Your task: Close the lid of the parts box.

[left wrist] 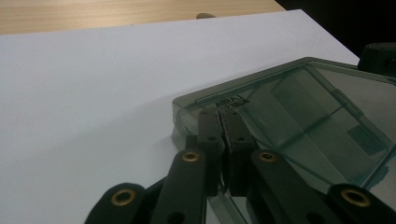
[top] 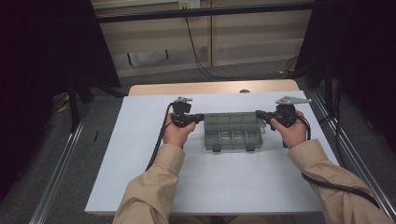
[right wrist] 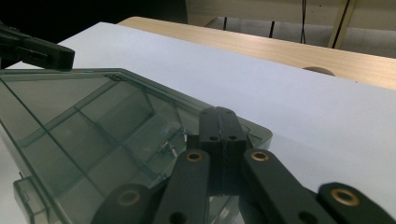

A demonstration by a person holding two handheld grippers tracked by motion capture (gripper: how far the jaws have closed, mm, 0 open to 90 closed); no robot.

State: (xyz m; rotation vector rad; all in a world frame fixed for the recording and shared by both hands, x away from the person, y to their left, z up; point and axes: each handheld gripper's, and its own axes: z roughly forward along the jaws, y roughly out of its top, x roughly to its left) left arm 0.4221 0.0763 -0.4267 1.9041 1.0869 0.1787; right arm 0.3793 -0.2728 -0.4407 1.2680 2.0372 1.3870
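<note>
Resting mid-table on the white sheet, the clear plastic box is flanked by both tools. The left gripper and right gripper each have jaws pressed together over a box edge. Whether lid plastic is pinched between them is hard to make out.

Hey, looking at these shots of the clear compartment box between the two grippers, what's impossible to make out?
- Compartment box contents: too small and dim in the high view; lid glare in both gripper views.
- Raised lettering on the lid: too small and blurred, left gripper view.
- Whether the left gripper or right gripper presses the lid or hovers: their shut jaws hide the contact.
</note>
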